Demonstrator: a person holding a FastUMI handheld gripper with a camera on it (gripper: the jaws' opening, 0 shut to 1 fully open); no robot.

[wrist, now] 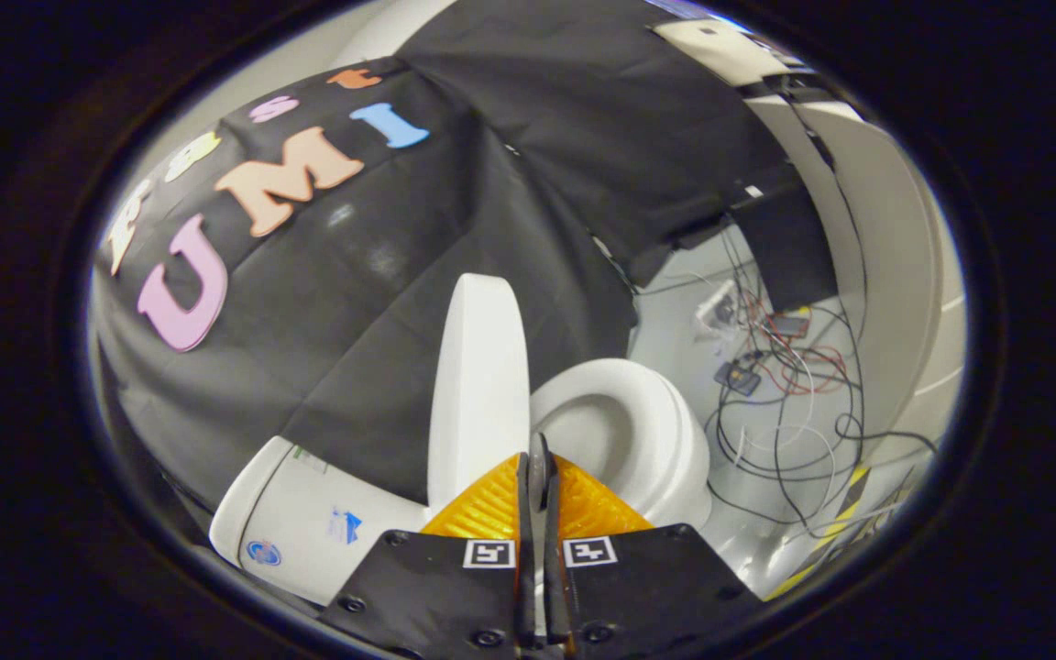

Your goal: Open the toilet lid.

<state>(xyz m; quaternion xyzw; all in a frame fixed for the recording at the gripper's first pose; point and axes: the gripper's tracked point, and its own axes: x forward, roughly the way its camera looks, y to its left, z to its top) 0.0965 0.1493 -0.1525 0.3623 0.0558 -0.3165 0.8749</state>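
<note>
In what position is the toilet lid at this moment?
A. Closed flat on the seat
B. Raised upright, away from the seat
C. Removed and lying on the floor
B: the toilet lid stands upright beside the tank, the seat and bowl opening lie uncovered, and the claw is closed just ahead of them.

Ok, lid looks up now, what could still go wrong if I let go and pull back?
1. The lid stands raised beside the tank, but whether it leans past upright is unclear; if not, it could fall back onto the seat.
2. The gripper has its fingers closed together right at the lid's lower edge; a sideways pull might drag the lid along.
3. Loose cables lie on the floor beyond the bowl; a wide retreat that way could snag them.
</note>
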